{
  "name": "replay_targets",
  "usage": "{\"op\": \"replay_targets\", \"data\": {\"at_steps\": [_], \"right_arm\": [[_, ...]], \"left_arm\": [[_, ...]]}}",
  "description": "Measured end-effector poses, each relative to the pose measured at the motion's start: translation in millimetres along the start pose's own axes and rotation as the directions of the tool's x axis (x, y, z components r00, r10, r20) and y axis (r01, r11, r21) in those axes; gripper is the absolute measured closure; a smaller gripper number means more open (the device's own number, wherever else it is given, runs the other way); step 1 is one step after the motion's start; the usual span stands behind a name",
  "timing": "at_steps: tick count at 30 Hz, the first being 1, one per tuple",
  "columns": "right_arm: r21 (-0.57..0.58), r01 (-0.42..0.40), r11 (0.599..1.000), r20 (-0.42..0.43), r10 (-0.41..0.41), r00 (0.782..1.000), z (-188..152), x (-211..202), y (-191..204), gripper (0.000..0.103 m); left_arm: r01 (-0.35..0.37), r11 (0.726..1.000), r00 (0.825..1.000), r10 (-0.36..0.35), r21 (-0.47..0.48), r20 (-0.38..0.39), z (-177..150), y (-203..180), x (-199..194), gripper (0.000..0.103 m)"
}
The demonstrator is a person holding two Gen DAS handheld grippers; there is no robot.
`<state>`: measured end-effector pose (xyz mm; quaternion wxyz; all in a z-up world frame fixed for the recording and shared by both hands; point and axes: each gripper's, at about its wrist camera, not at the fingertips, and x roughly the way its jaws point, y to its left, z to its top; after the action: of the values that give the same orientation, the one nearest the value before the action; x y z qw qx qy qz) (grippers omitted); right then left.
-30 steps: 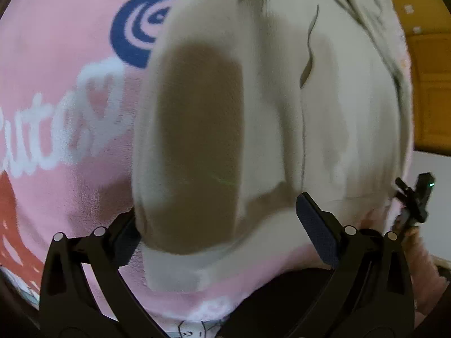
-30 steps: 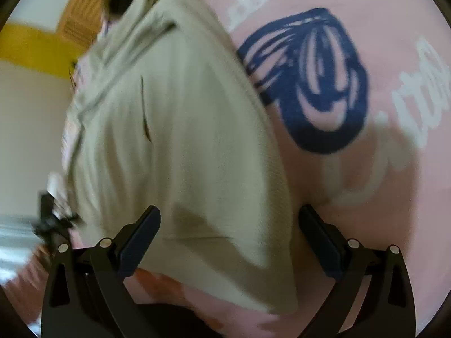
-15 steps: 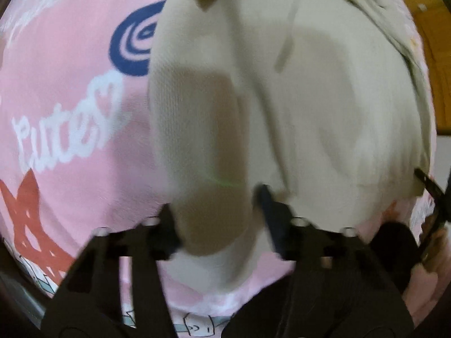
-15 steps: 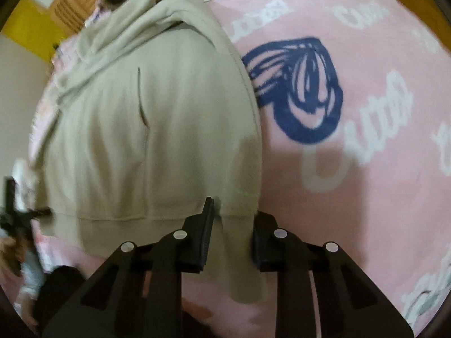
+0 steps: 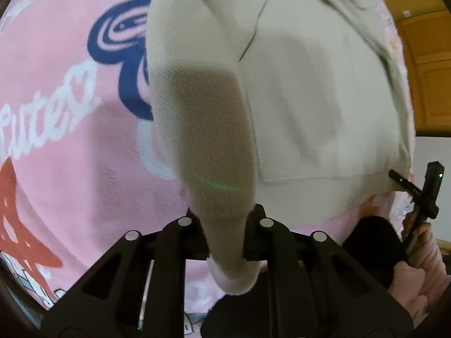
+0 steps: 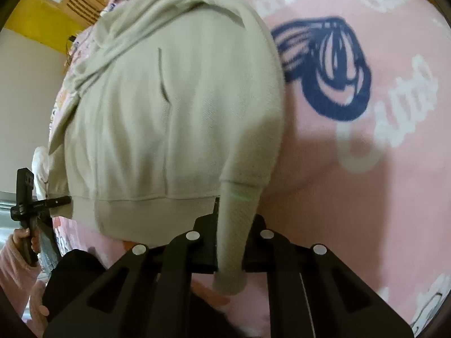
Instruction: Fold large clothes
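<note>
Both claws are gripping the same garment. Left claw is pinching a sleeve cuff of the beige hoodie, its jaws having just been closing onto the cloth, and the ribbed cuff end is poking out below the black fingers. Right claw is clamping the other cuff in the same way, its jaws likewise having just been closing, with the cuff hanging down between them.

Beige and thick, the hoodie is showing a coarse waffle-like knit on the sleeves, a smoother body, a ribbed hem band and a slit pocket opening on the front. Its hood end is bunching up at the far side. Each sleeve is rising from the body up into its claw, so the body is lying just beyond the fingertips, spread flat.

Underneath, a pink blanket is covering the bed, printed with navy swirls, white lettering and a red shape towards the left claw's side. The hoodie is lying near the blanket's near edge. Wooden panelling and a pale wall are showing beyond the bed. Each wrist view is also catching the opposite hand in a pink fuzzy sleeve, holding its black handle.
</note>
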<state>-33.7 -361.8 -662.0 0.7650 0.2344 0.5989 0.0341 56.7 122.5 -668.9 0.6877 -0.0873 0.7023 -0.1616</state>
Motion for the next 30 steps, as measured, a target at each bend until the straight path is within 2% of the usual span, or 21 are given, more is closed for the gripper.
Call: {"op": "replay_targets", "data": {"at_steps": [3, 7, 10, 15, 18, 21, 23, 26, 28, 30], "right_arm": [[0.0, -0.047, 0.999, 0.034, 0.047, 0.998, -0.4, -22.2, 8.7, 0.094], [0.017, -0.139, 0.99, 0.103, 0.137, 0.985, 7.2, -53.5, 22.6, 0.094], [0.044, -0.231, 0.972, 0.178, 0.22, 0.959, 18.4, -81.8, 27.8, 0.094], [0.094, -0.392, 0.915, 0.304, 0.349, 0.886, 50.8, -114.5, 29.7, 0.094], [0.123, -0.444, 0.888, 0.349, 0.38, 0.857, 84.3, -122.2, 24.1, 0.095], [0.151, -0.473, 0.868, 0.375, 0.392, 0.84, 121.5, -130.8, 21.8, 0.095], [0.161, -0.49, 0.857, 0.394, 0.4, 0.828, 158.5, -134.3, 22.4, 0.095], [0.138, -0.476, 0.869, 0.394, 0.392, 0.831, 213.6, -133.2, 35.5, 0.095], [0.117, -0.448, 0.886, 0.396, 0.372, 0.84, 260.1, -126.5, 42.8, 0.095], [0.136, -0.451, 0.882, 0.396, 0.369, 0.841, 306.6, -114.6, 44.4, 0.095]], "left_arm": [[0.009, 1.0, 0.999, -0.01, 0.024, 0.052, 0.0, -18.7, -14.6, 0.092], [0.069, 0.997, 0.989, -0.073, 0.037, 0.13, 3.8, -26.3, -53.8, 0.092], [0.096, 0.993, 0.973, -0.107, 0.064, 0.205, 8.8, -35.5, -85.8, 0.092], [0.124, 0.988, 0.936, -0.148, 0.094, 0.319, 34.5, -47.0, -130.5, 0.092], [0.14, 0.986, 0.909, -0.166, 0.094, 0.382, 67.1, -45.5, -151.2, 0.092], [0.161, 0.984, 0.894, -0.18, 0.08, 0.41, 104.9, -39.3, -161.0, 0.092], [0.162, 0.984, 0.885, -0.177, 0.072, 0.43, 139.0, -40.3, -166.1, 0.092], [0.09, 0.99, 0.885, -0.129, 0.107, 0.446, 198.3, -51.3, -173.6, 0.092], [0.085, 0.99, 0.886, -0.126, 0.111, 0.446, 239.8, -57.1, -175.3, 0.092], [0.089, 0.992, 0.887, -0.121, 0.091, 0.445, 293.5, -60.1, -172.5, 0.092]]}}
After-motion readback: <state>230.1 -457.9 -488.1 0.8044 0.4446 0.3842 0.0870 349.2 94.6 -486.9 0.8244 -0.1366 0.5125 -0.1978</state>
